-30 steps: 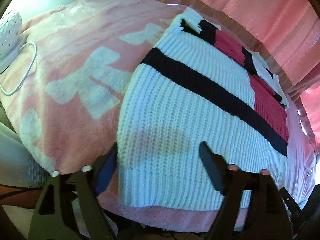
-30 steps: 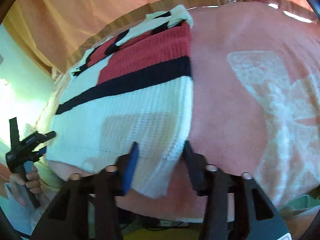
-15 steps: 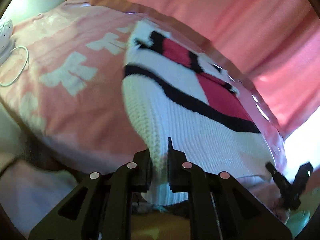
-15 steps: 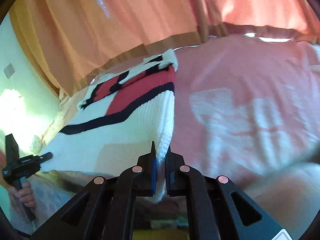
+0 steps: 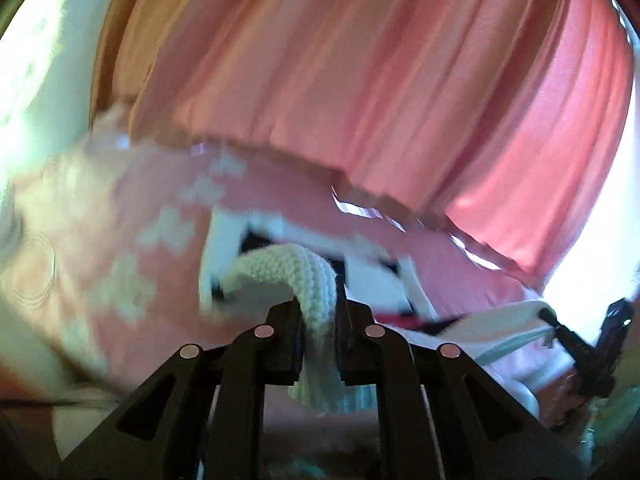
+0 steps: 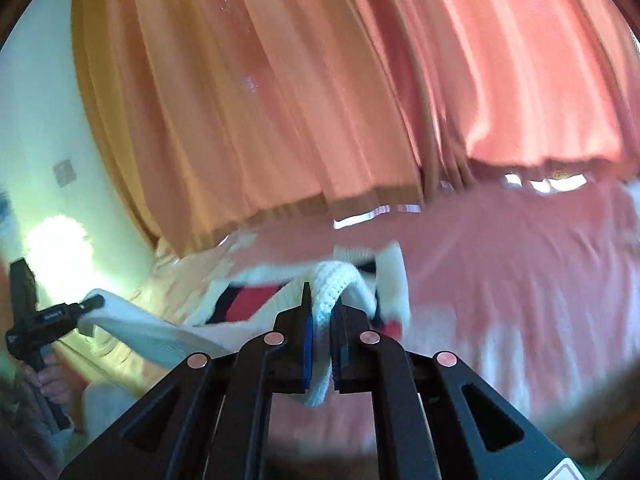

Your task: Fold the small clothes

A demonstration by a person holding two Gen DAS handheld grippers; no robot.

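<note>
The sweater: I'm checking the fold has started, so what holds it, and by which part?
Both grippers hold the sweater by its white ribbed hem: left gripper and right gripper each shut on one bottom corner.

Motion blur smears most of the knitted sweater in the left wrist view; only the white fold pinched at the left gripper is sharp, and its stripes dissolve toward the blanket's far edge. The blanket's white pattern is unreadable. In the right wrist view, the right gripper hides the sweater's pinched hem, and the blanket's right edge blurs away.
</note>
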